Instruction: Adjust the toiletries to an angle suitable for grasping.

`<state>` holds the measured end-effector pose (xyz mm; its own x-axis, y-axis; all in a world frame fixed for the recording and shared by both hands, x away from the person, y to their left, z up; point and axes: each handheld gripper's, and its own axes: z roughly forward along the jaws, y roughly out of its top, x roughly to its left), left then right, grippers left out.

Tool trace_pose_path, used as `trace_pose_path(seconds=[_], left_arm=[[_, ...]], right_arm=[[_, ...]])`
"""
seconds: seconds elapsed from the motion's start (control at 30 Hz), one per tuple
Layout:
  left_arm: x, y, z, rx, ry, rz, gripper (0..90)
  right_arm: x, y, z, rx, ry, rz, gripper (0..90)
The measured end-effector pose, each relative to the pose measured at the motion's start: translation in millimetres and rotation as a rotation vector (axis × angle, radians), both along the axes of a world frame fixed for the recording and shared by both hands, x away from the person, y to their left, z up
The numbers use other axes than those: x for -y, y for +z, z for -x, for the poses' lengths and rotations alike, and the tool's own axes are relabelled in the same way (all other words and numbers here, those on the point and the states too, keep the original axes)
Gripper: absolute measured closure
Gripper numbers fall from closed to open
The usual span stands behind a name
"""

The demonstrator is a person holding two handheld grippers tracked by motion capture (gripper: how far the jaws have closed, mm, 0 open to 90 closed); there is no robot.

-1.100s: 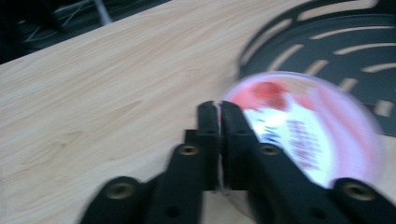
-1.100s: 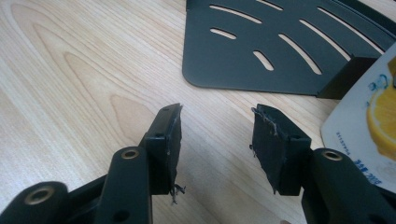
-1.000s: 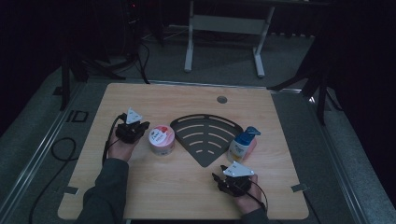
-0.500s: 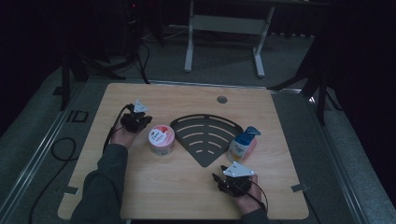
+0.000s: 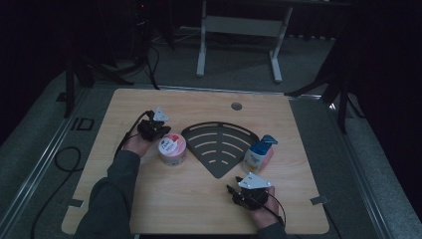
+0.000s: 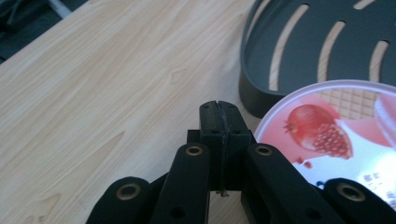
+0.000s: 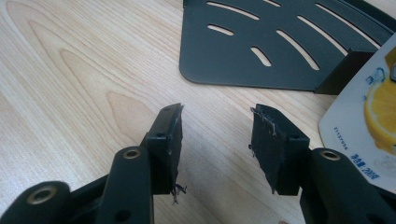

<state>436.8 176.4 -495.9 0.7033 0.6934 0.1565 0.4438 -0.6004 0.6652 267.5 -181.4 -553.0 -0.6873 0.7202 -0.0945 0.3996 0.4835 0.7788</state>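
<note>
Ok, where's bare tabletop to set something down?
Free: the near strip between left sleeve and right gripper, and the far edge behind the black rack around the grommet. Crowded: mid-table, where tub, rack and bottle sit close.

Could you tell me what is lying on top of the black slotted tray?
The black slotted tray carries nothing; table wood shows through its slots. The pink tub and pump bottle stand beside it.

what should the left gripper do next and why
Probably open its jaws first: the left gripper is shut and empty, right beside the pink tub and not around it, so it can't grasp the tub as it stands.
</note>
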Motion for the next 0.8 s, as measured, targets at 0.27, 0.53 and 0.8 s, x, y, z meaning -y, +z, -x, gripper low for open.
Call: trace_pose_path(seconds=[0.27, 0.53, 0.8], left_arm=[[3.5, 1.0, -1.1, -0.003, -0.022, -0.023, 89.9], [3.4, 1.2, -0.2, -0.004, -0.022, -0.024, 90.0], [6.1, 1.4, 6.7, 0.001, -0.061, -0.033, 90.0]], right_arm=[[0.5, 0.2, 0.2, 0.0, -0.001, -0.002, 52.5], [0.6, 0.3, 0.3, 0.0, 0.002, -0.002, 52.4], [-0.3, -0.2, 0.1, 0.0, 0.003, 0.001, 52.4]])
